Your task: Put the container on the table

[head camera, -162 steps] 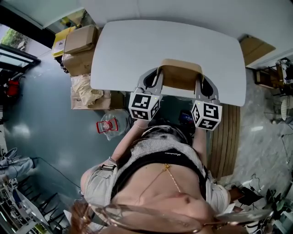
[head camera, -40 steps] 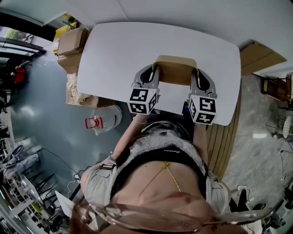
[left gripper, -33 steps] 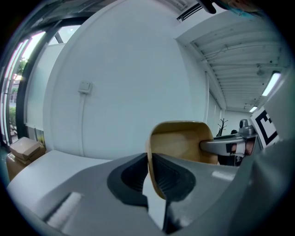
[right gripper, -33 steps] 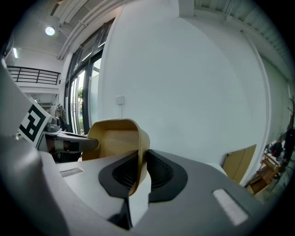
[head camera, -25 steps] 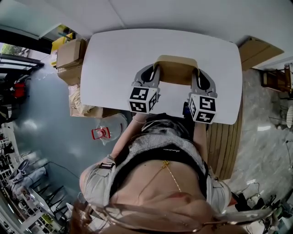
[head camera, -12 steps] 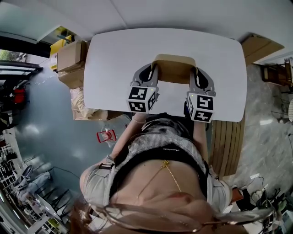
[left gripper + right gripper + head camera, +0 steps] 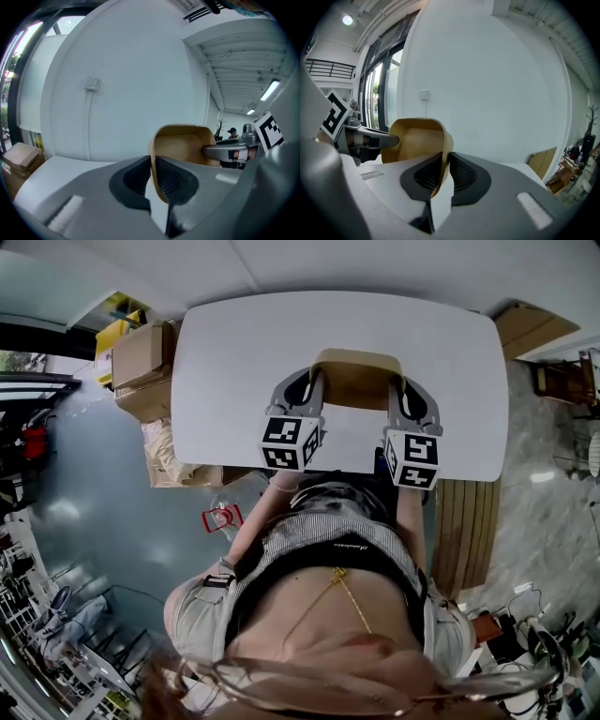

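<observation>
A tan rounded container (image 7: 358, 381) hangs over the near part of the white table (image 7: 244, 343), held between both grippers. My left gripper (image 7: 315, 388) is shut on the container's left rim (image 7: 153, 154); its inside (image 7: 183, 143) shows tan in the left gripper view. My right gripper (image 7: 397, 393) is shut on the right rim (image 7: 446, 143), with the container's inside (image 7: 415, 140) to the left of the jaws. Whether its base touches the tabletop I cannot tell.
Cardboard boxes (image 7: 141, 357) and a bag (image 7: 169, 451) stand on the floor left of the table. A red object (image 7: 222, 517) lies on the floor nearer me. A wooden board (image 7: 459, 521) lies to the right, and a white wall (image 7: 126, 79) is behind the table.
The container and both grippers have stayed in about the same place over the table's near part through the last second. Since 6.5 s ago they have moved slightly farther onto the table.
</observation>
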### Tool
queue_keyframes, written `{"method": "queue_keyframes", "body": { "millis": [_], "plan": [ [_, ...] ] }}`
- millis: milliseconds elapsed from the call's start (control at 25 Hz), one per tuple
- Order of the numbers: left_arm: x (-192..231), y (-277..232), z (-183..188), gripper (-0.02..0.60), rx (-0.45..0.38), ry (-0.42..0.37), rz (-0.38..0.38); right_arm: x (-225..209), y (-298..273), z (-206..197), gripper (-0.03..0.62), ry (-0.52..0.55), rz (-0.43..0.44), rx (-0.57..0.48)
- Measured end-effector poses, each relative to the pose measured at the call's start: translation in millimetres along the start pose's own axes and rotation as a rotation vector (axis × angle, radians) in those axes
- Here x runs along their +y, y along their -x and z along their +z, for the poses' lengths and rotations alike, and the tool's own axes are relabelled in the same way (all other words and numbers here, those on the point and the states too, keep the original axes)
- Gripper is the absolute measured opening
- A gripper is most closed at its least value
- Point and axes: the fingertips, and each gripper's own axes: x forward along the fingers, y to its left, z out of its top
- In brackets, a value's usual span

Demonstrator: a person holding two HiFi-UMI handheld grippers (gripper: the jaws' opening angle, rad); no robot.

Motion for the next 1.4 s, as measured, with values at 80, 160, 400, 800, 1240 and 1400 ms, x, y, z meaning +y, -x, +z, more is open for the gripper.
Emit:
{"method": "queue_keyframes", "body": {
  "millis": [80,160,400,800,1240,1400],
  "plan": [
    [1.2,0.4,-0.6,0.014,0.001,0.003,-0.007,1.6,0.3,-0.9,0.063,0.004,-0.003,0.003],
    [0.3,0.0,-1.6,0.014,0.001,0.003,-0.015,1.1,1.2,-2.6,0.063,0.006,-0.011,0.008],
    [-5.6,-2.2,-4.0,0.014,0.005,0.007,-0.031,-4.6,3.8,-6.1,0.058,0.002,-0.030,0.020],
    [-2.0,0.6,-7.5,0.014,0.003,0.021,-0.023,-0.2,1.6,-8.6,0.058,0.011,-0.021,0.029],
    [1.5,4.2,-11.4,0.014,0.009,0.029,-0.020,4.7,0.8,-10.5,0.058,0.016,-0.018,0.041],
    [5.2,4.4,-13.1,0.014,0.014,0.031,-0.018,7.5,-2.1,-11.5,0.058,0.017,-0.014,0.047]
  ]
}}
